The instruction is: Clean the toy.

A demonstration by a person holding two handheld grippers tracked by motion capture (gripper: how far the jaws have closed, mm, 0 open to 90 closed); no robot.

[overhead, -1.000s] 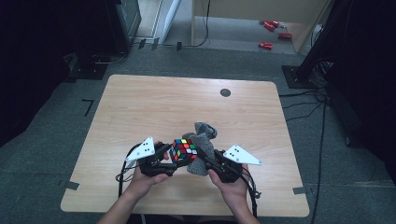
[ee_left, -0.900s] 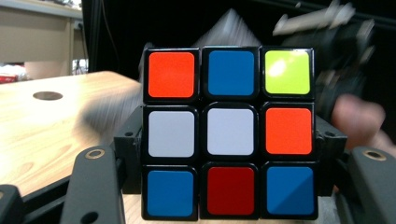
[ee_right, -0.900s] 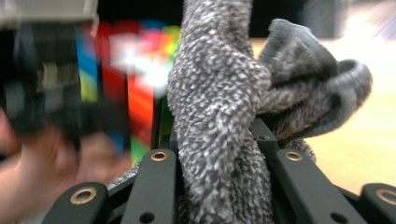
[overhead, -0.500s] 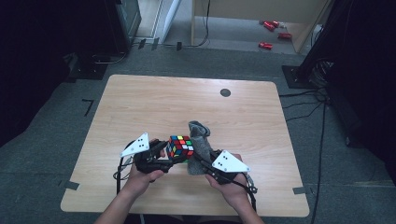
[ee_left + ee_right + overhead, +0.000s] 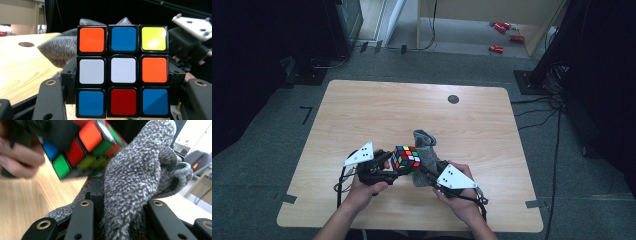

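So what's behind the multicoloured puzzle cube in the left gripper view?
Behind the multicoloured puzzle cube a fuzzy grey sock sticks out at its left and top, and part of the right gripper shows at its right. The cube hides where sock and cube meet.

Both tools meet low over the near edge — left tool [image 5: 388, 162] clamped, right tool [image 5: 426, 172] pinched.

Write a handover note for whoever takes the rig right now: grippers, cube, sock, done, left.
Left gripper: shut on the Rubik's cube, held above the table near its front edge.
Right gripper: shut on the grey fuzzy sock, bunched between its jaws, open cuff pointing away.
Cube and sock meet at the cube's right side in the high view.
Done: both things picked up and brought together.
Left: the cube is still outside the sock; probably work the sock over or along it. Cube is scrambled.
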